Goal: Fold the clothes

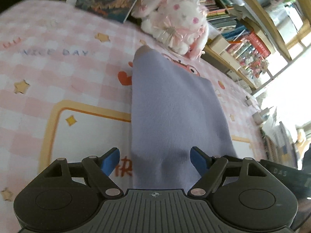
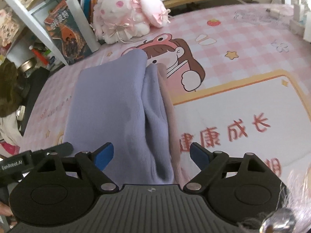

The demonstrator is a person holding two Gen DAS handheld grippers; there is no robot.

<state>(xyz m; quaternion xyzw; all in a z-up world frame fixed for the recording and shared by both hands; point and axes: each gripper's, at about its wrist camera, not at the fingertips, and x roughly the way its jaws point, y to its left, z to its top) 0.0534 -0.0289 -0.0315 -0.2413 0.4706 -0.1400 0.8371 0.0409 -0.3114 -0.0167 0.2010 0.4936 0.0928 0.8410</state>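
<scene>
A lavender knit garment (image 1: 171,108) lies folded lengthwise on the pink checked sheet (image 1: 48,58), running from between my fingers toward the far plush toy. My left gripper (image 1: 154,160) is open, its blue pads either side of the garment's near end, not clamping it. In the right wrist view the same garment (image 2: 116,104) shows two long folds with a pinkish edge on the right. My right gripper (image 2: 151,154) is open over its near end. The left gripper's body (image 2: 23,163) shows at the left edge there.
A white and pink plush rabbit (image 1: 175,21) sits at the far end of the garment; it also shows in the right wrist view (image 2: 128,13). Bookshelves (image 1: 243,29) and a leaning book (image 2: 68,36) line the bed's far side. The sheet's white printed panel (image 2: 243,116) lies to the right.
</scene>
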